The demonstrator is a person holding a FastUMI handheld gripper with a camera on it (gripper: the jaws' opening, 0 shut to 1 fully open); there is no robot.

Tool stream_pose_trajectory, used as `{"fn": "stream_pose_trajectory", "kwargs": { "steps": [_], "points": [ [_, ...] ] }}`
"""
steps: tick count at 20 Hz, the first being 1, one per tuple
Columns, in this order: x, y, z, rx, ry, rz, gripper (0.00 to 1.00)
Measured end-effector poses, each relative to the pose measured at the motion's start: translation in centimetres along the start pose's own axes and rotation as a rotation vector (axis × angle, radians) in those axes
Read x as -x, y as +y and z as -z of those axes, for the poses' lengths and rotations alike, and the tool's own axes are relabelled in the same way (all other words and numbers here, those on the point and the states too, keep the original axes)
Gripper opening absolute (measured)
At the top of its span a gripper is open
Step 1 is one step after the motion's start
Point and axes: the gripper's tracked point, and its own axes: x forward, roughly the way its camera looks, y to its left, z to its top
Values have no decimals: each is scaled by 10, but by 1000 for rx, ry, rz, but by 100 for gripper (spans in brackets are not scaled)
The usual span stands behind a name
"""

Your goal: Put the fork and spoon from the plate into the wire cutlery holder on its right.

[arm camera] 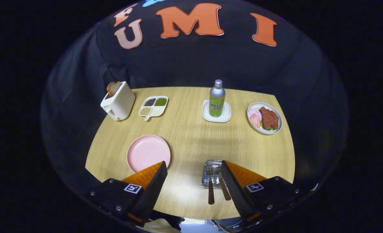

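Hovering above the light wooden surface (191, 136), the gripper (193, 173) has its jaws wide apart, holding nothing. Perforated metal cutlery holder (211, 173) sits just inside the right jaw, with the wooden-handled fork (210, 189) and wooden-handled spoon (223, 189) already in it, handles sticking out toward the jaws. Round pink plate (147, 152) lies bare just beyond the left jaw. Far beyond: white toaster (118, 101), divided white snack tray (154, 106), silver-green bottle (217, 98) on a white coaster (216, 116), white plate of meat (264, 118).

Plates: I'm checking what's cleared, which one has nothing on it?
The pink plate, just ahead of the open gripper; the other dishes hold food or a bottle.
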Motion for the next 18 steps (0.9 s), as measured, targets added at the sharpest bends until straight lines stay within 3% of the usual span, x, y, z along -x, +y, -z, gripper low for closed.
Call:
{"fn": "stream_pose_trajectory", "kwargs": {
  "steps": [9,13,18],
  "points": [
    [68,-36,-83,18,-402,147,100],
    [98,-34,-94,-16,-544,167,100],
    [112,-27,-83,-68,-623,158,100]
  ]
}}
